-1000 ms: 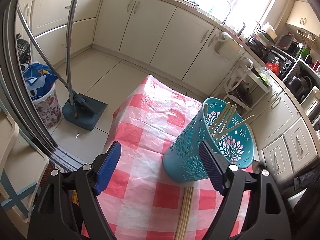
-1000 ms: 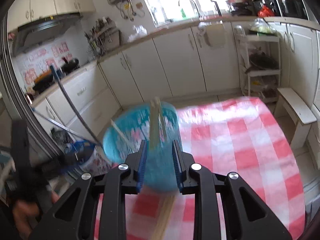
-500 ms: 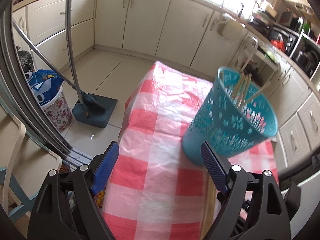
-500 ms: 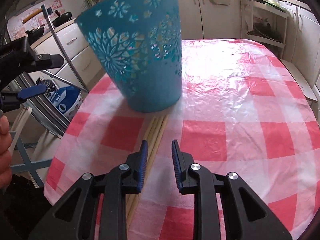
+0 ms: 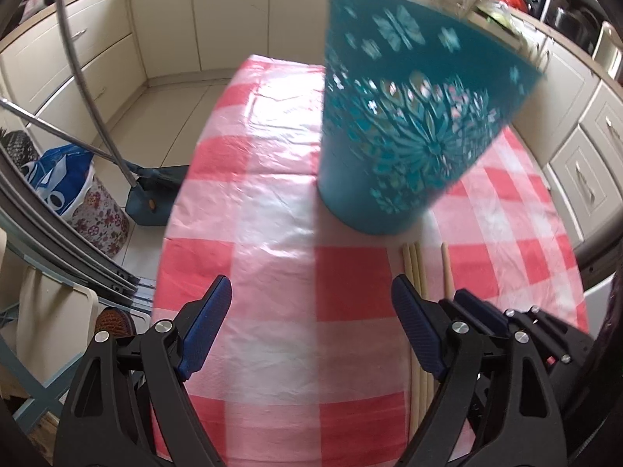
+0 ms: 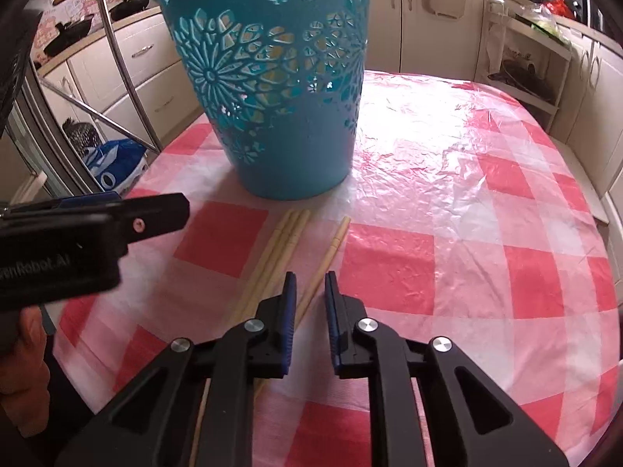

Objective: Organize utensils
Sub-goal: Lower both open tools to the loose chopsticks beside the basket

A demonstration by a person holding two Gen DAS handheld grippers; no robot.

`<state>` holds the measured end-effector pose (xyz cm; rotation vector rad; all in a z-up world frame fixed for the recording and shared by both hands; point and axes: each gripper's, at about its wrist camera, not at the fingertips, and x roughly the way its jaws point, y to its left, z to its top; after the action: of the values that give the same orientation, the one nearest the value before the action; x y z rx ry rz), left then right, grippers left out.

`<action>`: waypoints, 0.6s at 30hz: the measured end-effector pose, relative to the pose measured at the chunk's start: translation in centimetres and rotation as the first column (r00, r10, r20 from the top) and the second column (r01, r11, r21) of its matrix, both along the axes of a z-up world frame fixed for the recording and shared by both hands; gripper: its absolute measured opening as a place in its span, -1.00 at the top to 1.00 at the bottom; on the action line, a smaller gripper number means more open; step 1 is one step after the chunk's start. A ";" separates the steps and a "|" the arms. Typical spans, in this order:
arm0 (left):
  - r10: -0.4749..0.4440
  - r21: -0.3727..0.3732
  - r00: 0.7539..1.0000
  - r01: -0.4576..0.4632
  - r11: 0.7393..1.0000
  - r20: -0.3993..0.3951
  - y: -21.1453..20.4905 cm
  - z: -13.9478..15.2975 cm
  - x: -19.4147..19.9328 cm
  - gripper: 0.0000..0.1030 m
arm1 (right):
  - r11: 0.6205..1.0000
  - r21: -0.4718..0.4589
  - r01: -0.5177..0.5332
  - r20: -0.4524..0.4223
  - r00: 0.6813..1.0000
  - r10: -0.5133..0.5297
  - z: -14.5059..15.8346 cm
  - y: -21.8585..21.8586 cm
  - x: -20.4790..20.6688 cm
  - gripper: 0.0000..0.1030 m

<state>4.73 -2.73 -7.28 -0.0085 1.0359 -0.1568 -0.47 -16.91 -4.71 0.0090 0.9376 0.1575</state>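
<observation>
A teal perforated basket (image 6: 280, 89) stands upright on the red-and-white checked tablecloth (image 6: 447, 179); it also shows in the left wrist view (image 5: 401, 124). Several wooden chopsticks (image 6: 280, 249) lie on the cloth just in front of it, one chopstick (image 6: 331, 253) slightly apart to the right. My right gripper (image 6: 310, 288) hovers low over that single chopstick, jaws slightly apart with the stick running between them, not clamped. My left gripper (image 5: 311, 299) is wide open and empty, low over the cloth left of the chopsticks (image 5: 414, 268). The left gripper's body shows in the right wrist view (image 6: 89, 229).
The table's left edge (image 5: 171, 210) drops to the kitchen floor, where a dustpan and broom (image 5: 152, 190) and a floral bin with a blue bag (image 5: 78, 194) stand. Cream cabinets (image 6: 428, 23) line the far walls. A small shelf rack (image 6: 521, 62) stands beyond the table.
Both grippers have dropped low toward the table near the chopsticks. The right gripper, which earlier was up by the basket rim with chopsticks, now sits over the single chopstick.
</observation>
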 end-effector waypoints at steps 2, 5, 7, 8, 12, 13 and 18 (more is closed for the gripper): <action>-0.009 0.013 1.000 0.009 1.000 -0.008 -0.5 -0.5 0.0 -0.56 | 1.000 -0.023 -0.003 0.006 1.000 0.003 0.0 -0.1 -0.2 0.76; -0.026 0.031 1.000 0.027 0.999 -0.016 -1.2 -1.1 -0.1 -0.56 | 1.000 -0.017 0.005 0.004 1.000 -0.005 0.0 -1.0 -0.3 0.76; -0.037 0.037 0.999 0.037 0.999 -0.016 -1.5 -1.3 0.0 -0.56 | 1.000 -0.010 0.014 0.004 1.000 -0.014 0.0 -1.7 -0.5 0.76; -0.043 0.041 0.999 0.043 0.998 -0.016 -1.7 -1.4 0.0 -0.56 | 1.000 -0.007 0.018 0.004 1.000 -0.018 0.0 -2.0 -0.5 0.76; -0.067 0.047 0.998 0.068 0.997 -0.018 -2.6 -1.8 0.1 -0.56 | 0.999 0.009 0.036 0.001 0.999 -0.036 0.0 -3.2 -0.5 0.76; -0.073 0.049 0.997 0.074 0.996 -0.019 -2.8 -1.8 0.0 -0.56 | 0.999 0.019 0.040 0.000 0.999 -0.040 0.0 -3.5 -0.5 0.76; -0.100 0.074 0.995 0.102 0.992 -0.029 -4.1 -2.6 -0.1 -0.56 | 0.999 0.030 0.041 -0.002 0.999 -0.041 0.1 -3.9 -0.7 0.76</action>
<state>4.64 -6.78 -9.83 0.1103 1.0676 -0.2099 -1.16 -20.79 -4.57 0.0558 0.9353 0.1336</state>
